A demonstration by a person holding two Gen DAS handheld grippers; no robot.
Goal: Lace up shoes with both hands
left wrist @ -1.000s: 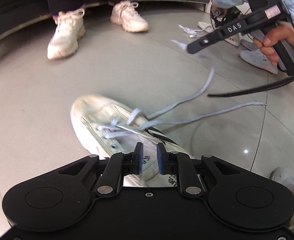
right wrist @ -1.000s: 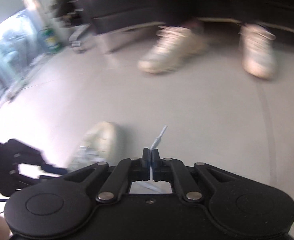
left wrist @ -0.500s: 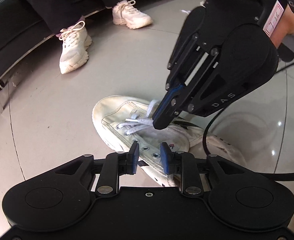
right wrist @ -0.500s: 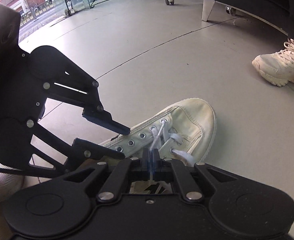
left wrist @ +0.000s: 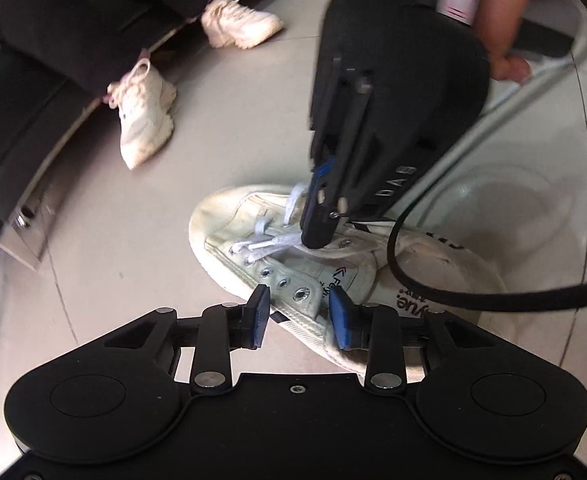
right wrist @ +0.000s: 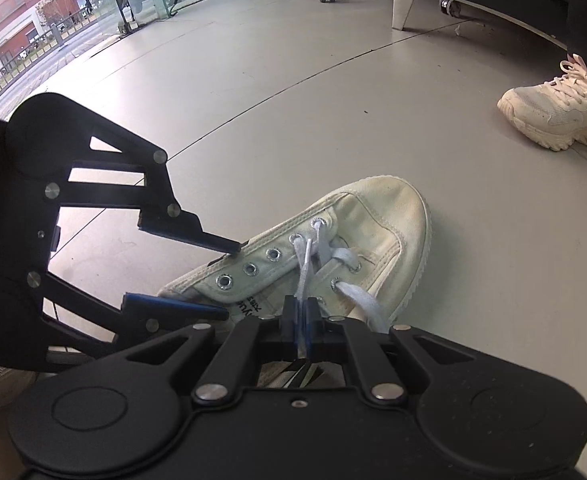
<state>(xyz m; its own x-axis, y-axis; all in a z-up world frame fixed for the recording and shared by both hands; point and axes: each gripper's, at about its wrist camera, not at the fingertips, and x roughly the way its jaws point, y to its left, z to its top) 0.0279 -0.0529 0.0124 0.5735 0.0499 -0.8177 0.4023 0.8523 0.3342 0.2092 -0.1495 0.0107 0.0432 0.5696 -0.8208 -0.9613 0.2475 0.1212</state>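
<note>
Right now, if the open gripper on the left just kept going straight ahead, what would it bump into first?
Probably the canvas shoe. The left gripper stands open with the shoe's eyelet flap already between its fingertips, so the flap would likely meet it first. Depth is hard to judge through this lens.

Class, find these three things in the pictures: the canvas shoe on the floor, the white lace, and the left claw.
canvas shoe (right wrist: 389,208): right wrist view, on the toe cap.
white lace (right wrist: 303,270): right wrist view, on the strand running into the shut right claw.
left claw (left wrist: 298,316): left wrist view, midway between its open fingertips.

Lace (right wrist: 303,268) between right fingers (right wrist: 293,320)
</note>
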